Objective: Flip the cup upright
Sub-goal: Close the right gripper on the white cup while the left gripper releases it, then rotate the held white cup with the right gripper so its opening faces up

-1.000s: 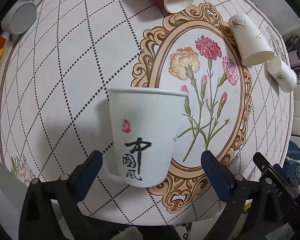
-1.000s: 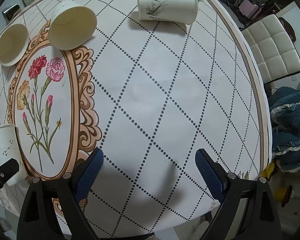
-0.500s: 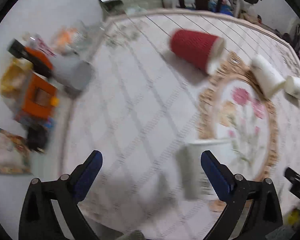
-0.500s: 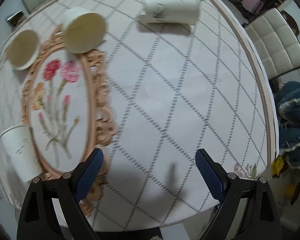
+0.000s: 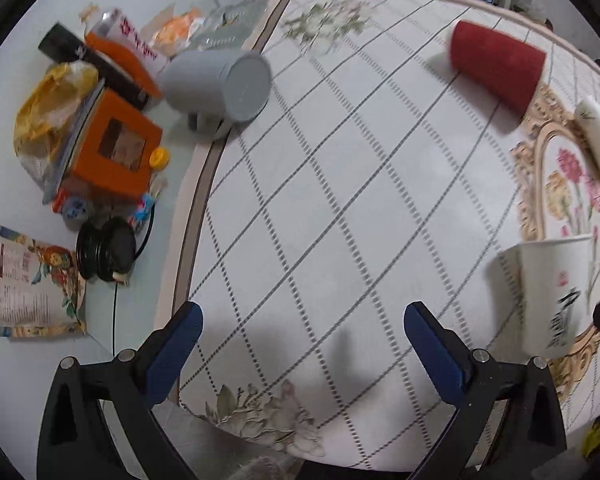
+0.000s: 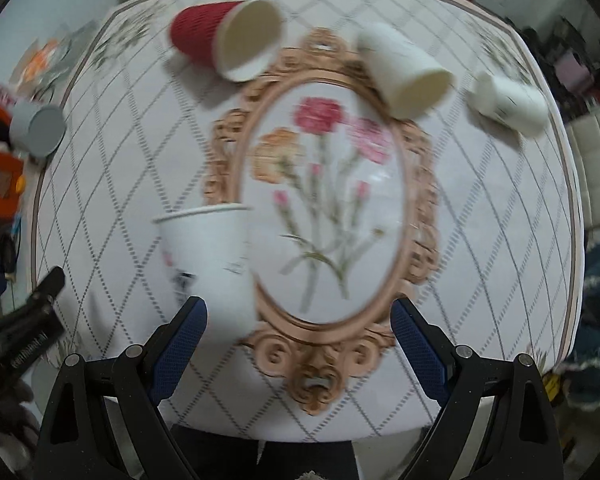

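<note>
A white paper cup with black characters (image 6: 210,258) stands upright on the table's near side, also at the right edge of the left wrist view (image 5: 552,292). A red ribbed cup (image 6: 224,40) lies on its side at the far side, as it does in the left wrist view (image 5: 496,68). Two white cups (image 6: 406,66) (image 6: 508,98) lie on their sides at the far right. My left gripper (image 5: 300,344) is open and empty, left of the upright cup. My right gripper (image 6: 298,338) is open and empty, with the upright cup just beyond its left finger.
A grey cup (image 5: 220,84) lies on its side at the tablecloth's left edge. Beyond it sit an orange box (image 5: 108,152), a black cable reel (image 5: 106,250), packets and a booklet (image 5: 28,284). A white chair (image 6: 596,172) stands on the right.
My left gripper has drawn back from the upright white cup and swung left towards the clutter. My right gripper has swung left, bringing the upright cup and the flower medallion into view.
</note>
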